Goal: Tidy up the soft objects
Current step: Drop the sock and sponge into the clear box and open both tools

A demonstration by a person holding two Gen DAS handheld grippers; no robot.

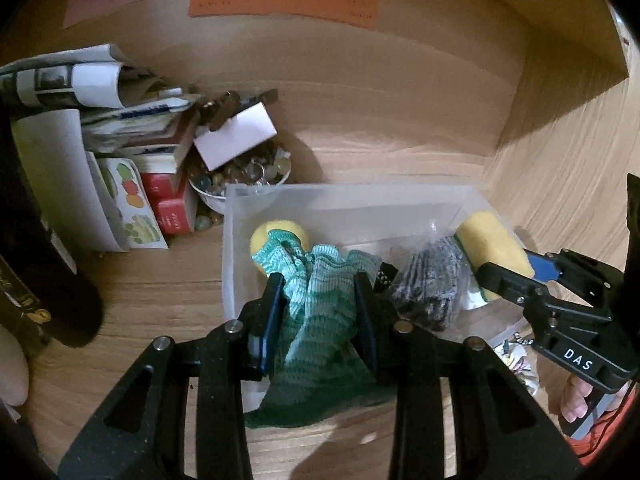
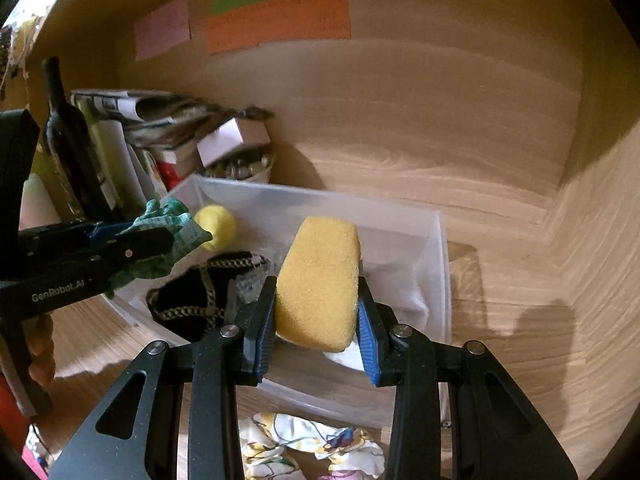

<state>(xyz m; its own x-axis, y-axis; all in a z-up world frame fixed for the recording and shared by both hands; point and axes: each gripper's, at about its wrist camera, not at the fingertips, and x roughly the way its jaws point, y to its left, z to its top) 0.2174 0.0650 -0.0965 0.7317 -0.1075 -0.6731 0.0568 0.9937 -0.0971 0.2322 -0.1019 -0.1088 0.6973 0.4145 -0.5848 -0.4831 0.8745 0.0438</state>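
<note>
My left gripper [image 1: 320, 300] is shut on a green knitted cloth [image 1: 320, 320] that hangs over the near edge of a clear plastic bin [image 1: 280, 192]. My right gripper [image 2: 318, 312] is shut on a yellow sponge [image 2: 320, 280] held above the bin [image 2: 440, 264]; the sponge also shows in the left wrist view [image 1: 492, 248]. Inside the bin lie a yellow ball [image 2: 216, 226], a bagged grey speckled glove [image 1: 432, 284] and a dark patterned item [image 2: 200, 300]. The left gripper [image 2: 168, 236] with the green cloth [image 2: 172, 220] shows at the left of the right wrist view.
A bowl of small trinkets [image 1: 240, 176], a white box [image 1: 236, 136], stacked papers and books [image 1: 120, 120] and a dark bottle [image 2: 68, 140] crowd the back left. A floral cloth [image 2: 312, 448] lies on the wooden shelf in front of the bin. Wooden walls enclose the back and right.
</note>
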